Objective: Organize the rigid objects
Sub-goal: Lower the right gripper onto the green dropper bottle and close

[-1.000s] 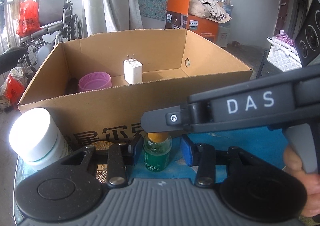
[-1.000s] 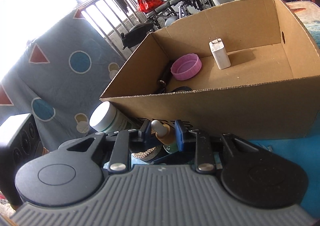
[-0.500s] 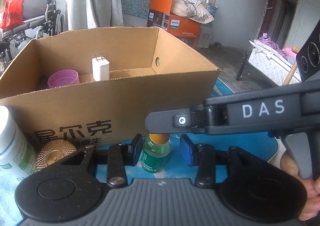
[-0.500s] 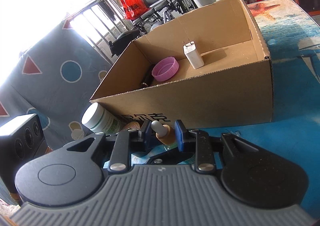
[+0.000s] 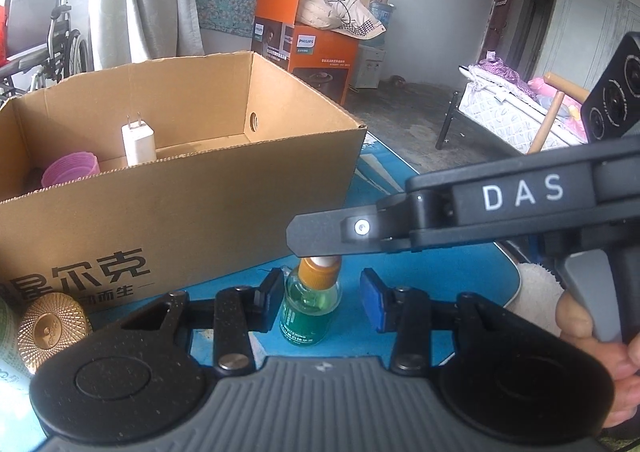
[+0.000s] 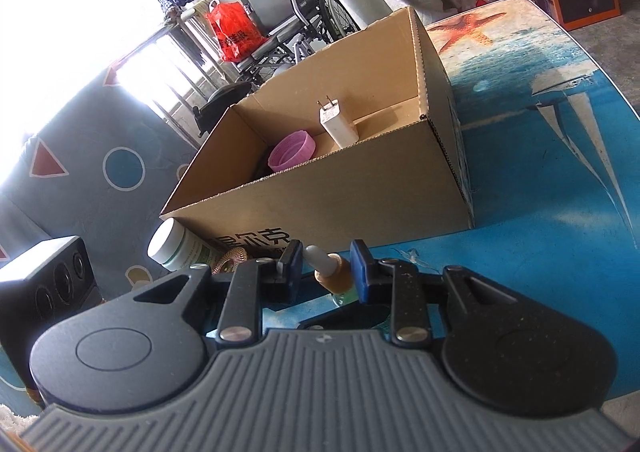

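Leftward has slid the cardboard box [image 5: 208, 188], holding charger [image 5: 138, 140] and purple lid [image 5: 70, 172].

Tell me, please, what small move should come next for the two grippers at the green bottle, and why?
Probably close the right gripper on the orange cap. Its fingers flank the cap of the green bottle with gaps on both sides, so nothing is gripped yet. The left gripper stands open around the body, and the cardboard box waits just behind.
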The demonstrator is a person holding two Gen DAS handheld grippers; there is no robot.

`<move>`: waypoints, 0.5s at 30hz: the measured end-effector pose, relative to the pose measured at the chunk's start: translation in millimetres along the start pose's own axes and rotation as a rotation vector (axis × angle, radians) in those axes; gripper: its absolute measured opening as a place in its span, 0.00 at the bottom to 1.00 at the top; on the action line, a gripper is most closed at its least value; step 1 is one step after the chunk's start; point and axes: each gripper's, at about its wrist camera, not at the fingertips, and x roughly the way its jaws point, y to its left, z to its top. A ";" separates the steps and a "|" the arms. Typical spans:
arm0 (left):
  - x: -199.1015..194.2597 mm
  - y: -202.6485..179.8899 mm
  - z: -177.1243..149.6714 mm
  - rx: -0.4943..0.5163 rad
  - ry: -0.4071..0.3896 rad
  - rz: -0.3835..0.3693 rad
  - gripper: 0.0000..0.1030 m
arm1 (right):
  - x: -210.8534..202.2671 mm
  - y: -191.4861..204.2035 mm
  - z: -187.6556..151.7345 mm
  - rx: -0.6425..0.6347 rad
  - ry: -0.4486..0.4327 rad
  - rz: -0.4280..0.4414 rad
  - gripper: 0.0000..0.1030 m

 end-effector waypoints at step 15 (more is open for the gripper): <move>22.2 -21.3 -17.0 0.182 0.020 0.108 0.51 | -9.4 7.4 -3.7 -0.116 0.015 -0.041 0.28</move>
